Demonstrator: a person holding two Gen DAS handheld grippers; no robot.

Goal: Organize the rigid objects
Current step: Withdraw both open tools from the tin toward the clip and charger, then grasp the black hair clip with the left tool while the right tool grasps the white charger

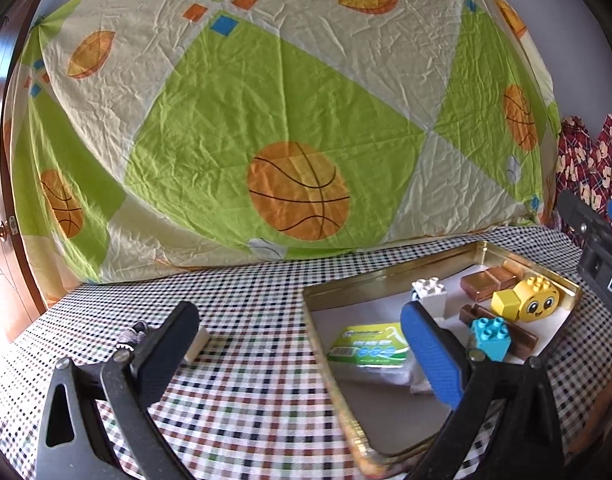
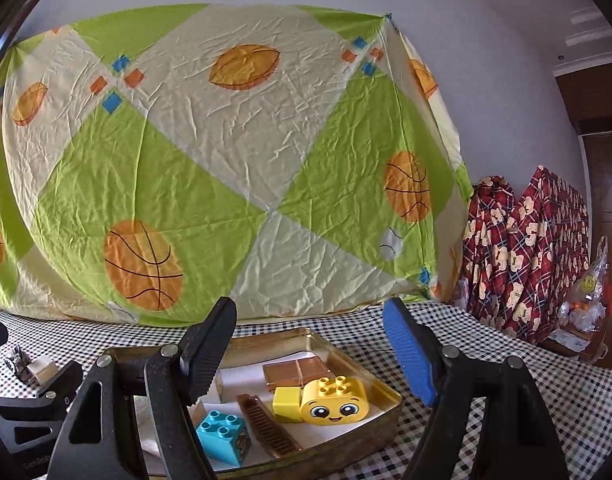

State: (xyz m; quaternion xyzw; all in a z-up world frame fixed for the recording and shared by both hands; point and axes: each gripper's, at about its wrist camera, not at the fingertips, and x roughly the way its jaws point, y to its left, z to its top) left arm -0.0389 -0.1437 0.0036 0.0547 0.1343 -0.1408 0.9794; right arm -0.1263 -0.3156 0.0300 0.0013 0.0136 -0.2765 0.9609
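A gold tin tray (image 1: 325,344) (image 2: 357,364) stands on the checked tablecloth. It holds a yellow smiley-face brick (image 1: 535,300) (image 2: 333,402), a blue brick (image 1: 490,336) (image 2: 224,440), a white brick (image 1: 429,294), a brown comb (image 2: 268,426), a copper-coloured block (image 1: 487,278) (image 2: 296,372) and a green-and-white packet (image 1: 367,346). My left gripper (image 1: 306,340) is open over the tray's left rim. My right gripper (image 2: 309,356) is open and empty above the tray. A small white block with a metal clip (image 1: 196,344) (image 2: 34,366) lies left of the tray, by the left gripper's left finger.
A large cushion in a green and cream basketball-print cover (image 1: 266,120) (image 2: 226,160) stands along the table's back edge. Red patterned cloth (image 2: 525,248) hangs at the right, with a plastic bag (image 2: 585,300) beside it. A wooden door (image 1: 2,160) is at the left.
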